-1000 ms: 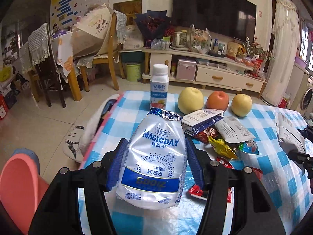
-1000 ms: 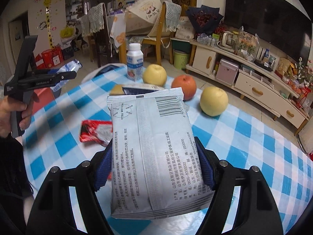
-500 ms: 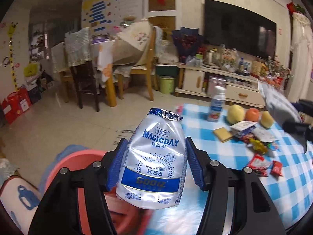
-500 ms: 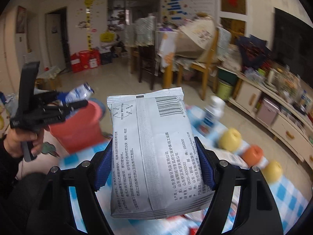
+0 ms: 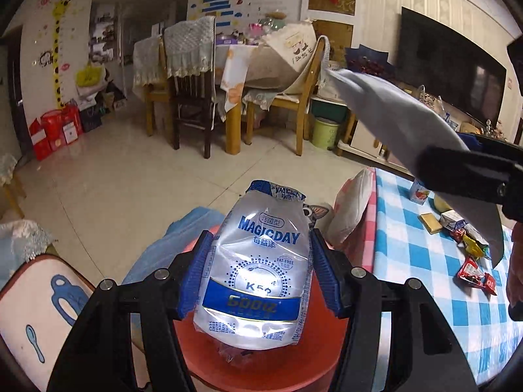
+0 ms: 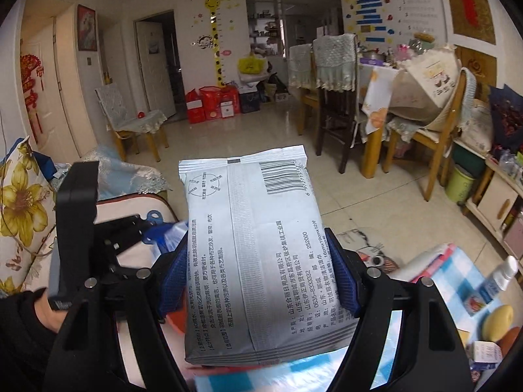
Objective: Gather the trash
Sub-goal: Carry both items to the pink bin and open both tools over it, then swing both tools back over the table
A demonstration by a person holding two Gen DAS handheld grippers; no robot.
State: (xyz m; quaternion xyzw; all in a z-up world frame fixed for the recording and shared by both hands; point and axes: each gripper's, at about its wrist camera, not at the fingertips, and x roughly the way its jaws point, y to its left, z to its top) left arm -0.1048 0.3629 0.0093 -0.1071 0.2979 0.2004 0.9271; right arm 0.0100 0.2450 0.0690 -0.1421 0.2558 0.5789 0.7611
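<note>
Both hands have swung away from the checked table [image 5: 425, 261], off past its edge, and the left gripper [image 5: 260, 272] now hangs right above the red bin [image 5: 261, 362] beside the table, its pads clamped on the Magicday drink pouch [image 5: 258, 268]. The right gripper [image 6: 258, 281] has come over too, pinching the grey wipes packet [image 6: 251, 254] just next to the left one. I'd say both pieces are about ready to drop, while small wrappers [image 5: 474, 274] are left near the table's edge for another trip.
</note>
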